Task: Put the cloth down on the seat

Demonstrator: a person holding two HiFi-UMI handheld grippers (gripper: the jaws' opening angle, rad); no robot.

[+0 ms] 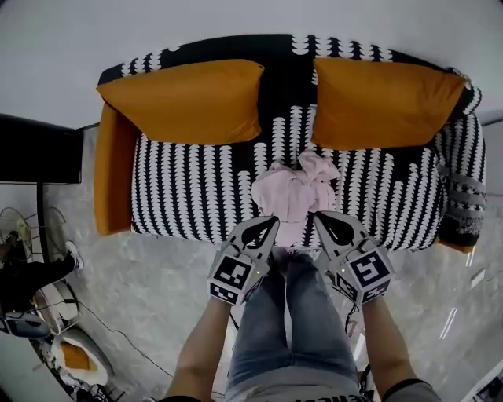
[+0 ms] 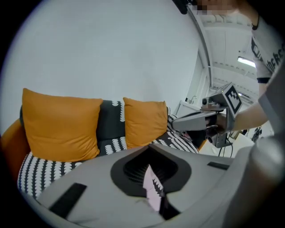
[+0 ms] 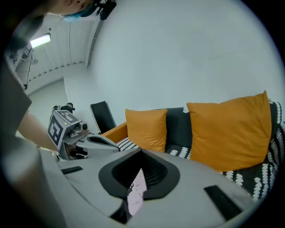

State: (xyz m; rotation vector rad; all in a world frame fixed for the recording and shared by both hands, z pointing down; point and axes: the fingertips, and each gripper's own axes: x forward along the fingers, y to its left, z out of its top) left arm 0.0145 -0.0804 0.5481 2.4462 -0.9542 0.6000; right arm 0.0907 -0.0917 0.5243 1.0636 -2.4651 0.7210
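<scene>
Over legs in blue jeans (image 1: 295,322), the left gripper (image 1: 267,224) and right gripper (image 1: 322,220), grey shells with black ribbed pads, sit side by side. Each has its jaws pressed together on a thin pinch of the cloth (image 1: 295,192). The cloth is soft, pale pink and crumpled, bunching from the jaw tips over the front middle of the seat (image 1: 189,196), which is black fabric with rows of white scallops. Behind it two plump orange cushions (image 1: 185,102) lean on the backrest, below a plain wall (image 1: 236,20).
</scene>
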